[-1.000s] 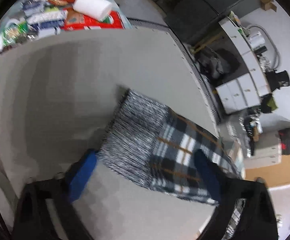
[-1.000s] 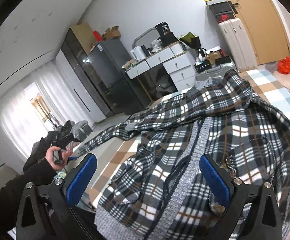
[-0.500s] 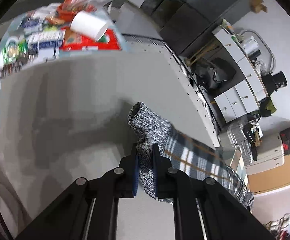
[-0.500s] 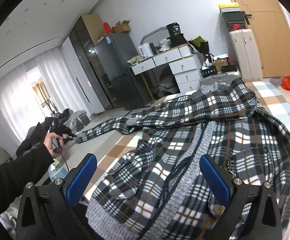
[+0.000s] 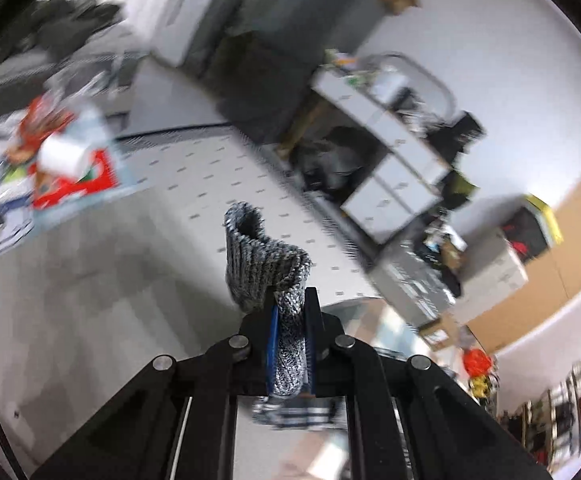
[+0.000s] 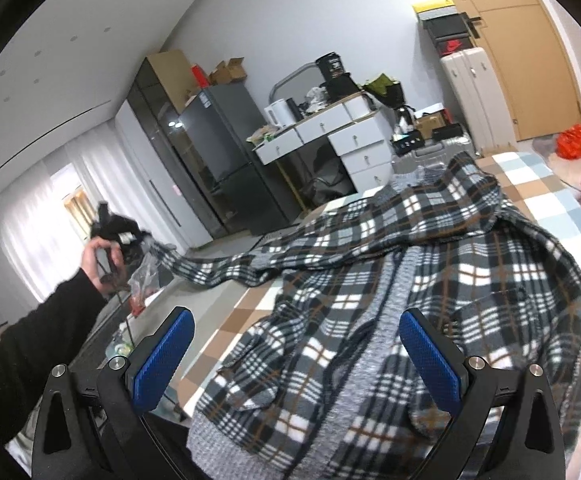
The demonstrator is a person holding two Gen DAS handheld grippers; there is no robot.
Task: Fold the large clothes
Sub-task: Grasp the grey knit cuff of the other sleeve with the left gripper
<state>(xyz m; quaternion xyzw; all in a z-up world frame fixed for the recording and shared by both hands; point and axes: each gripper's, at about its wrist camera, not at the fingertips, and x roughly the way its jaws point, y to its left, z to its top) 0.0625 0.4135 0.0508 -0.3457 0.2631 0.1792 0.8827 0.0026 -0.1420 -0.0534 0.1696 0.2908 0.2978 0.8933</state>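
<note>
A large plaid jacket (image 6: 430, 292) with grey knit trim lies spread on a checked bed cover (image 6: 546, 184). Its left sleeve (image 6: 226, 270) stretches out to the left, lifted off the bed. My left gripper (image 5: 290, 312) is shut on the sleeve's grey knit cuff (image 5: 258, 256), which curls up in front of the jaws. In the right wrist view, a hand in a black sleeve (image 6: 42, 320) holds that gripper (image 6: 120, 240) up at the sleeve's end. My right gripper (image 6: 296, 354) hovers open over the jacket's lower front, its blue pads (image 6: 430, 356) wide apart with nothing between them.
A grey surface (image 5: 90, 288) lies under the left gripper, with a red package and a paper roll (image 5: 66, 156) at its far left. A dark fridge (image 6: 218, 160), a white drawer desk (image 6: 330, 140) and suitcases (image 6: 470, 96) stand beyond the bed.
The left gripper closed on the sleeve's knit cuff and lifted it up off the surface, pulling the sleeve taut. The right gripper stayed in place, open.
</note>
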